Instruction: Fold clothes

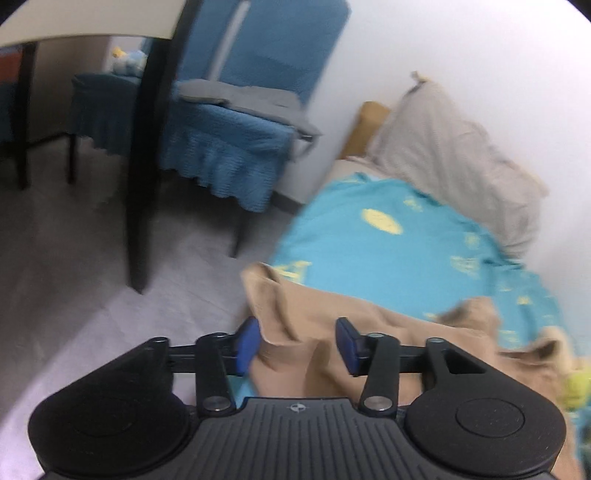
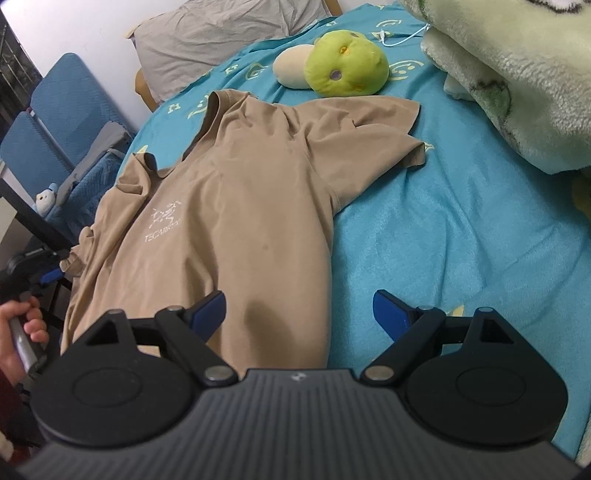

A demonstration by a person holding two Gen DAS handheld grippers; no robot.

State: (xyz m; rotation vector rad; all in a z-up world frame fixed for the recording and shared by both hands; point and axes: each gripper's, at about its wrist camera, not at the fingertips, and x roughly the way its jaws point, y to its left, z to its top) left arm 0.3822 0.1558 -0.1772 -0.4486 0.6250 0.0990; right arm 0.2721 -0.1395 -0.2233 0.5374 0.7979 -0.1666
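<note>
Here, your tan short-sleeved T-shirt [image 2: 236,206] lies face-up, wrinkled, on the turquoise bedsheet [image 2: 461,229].
Your left gripper [image 1: 295,343] and right gripper [image 2: 299,314] both gape apart, gripping nothing.

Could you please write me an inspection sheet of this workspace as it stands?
Surface: bed with turquoise sheet.
Job's things: tan T-shirt spread out logo-up, not folded; one sleeve hangs over the bed edge.
Clutter: green plush toy, cream plush, fleece blanket, grey pillow.
Grippers: left gripper open around the shirt's edge; right gripper open over the hem.
Cables: white cable near the blanket.
Surroundings: blue-covered chairs, dark table leg.
</note>
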